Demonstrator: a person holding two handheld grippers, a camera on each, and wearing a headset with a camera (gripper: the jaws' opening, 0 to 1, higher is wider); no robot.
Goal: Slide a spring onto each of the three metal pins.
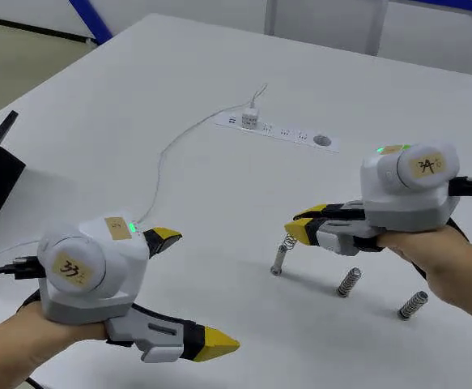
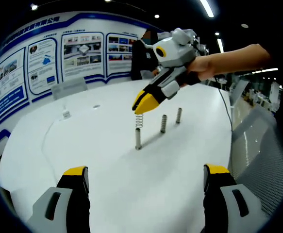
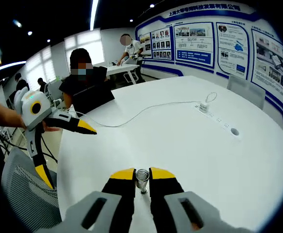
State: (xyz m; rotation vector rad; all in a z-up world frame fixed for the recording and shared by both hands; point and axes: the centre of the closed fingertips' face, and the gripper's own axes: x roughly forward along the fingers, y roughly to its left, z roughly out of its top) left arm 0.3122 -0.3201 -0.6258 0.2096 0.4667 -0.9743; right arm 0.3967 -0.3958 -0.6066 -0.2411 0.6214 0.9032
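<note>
While the right gripper (image 1: 296, 229) clamps a spring (image 1: 288, 241) between its fingertips, atop a pin (image 1: 278, 261), the left gripper (image 1: 197, 290) gapes empty.

Table (image 1: 219, 65): plain white.
Left gripper (image 1: 203, 290): pale grey body, black jaw sections, yellow tips.
Right gripper (image 1: 295, 231): pale grey body, black jaw sections, yellow tips.
Gripper label (image 1: 70, 270): tan tape, black handwriting.
Indicator light (image 1: 133, 228): green.
Spring (image 1: 288, 241): bright silver, fine coil banding.
Pin (image 1: 278, 261): dull metallic grey.
Power strip (image 1: 280, 132): white, dark socket openings.
Cable (image 1: 179, 142): white.
Wall panels (image 3: 194, 39): white, blue borders and blue text blocks.
Mesh chair (image 3: 20, 194): grey, fine grid pattern.
</note>
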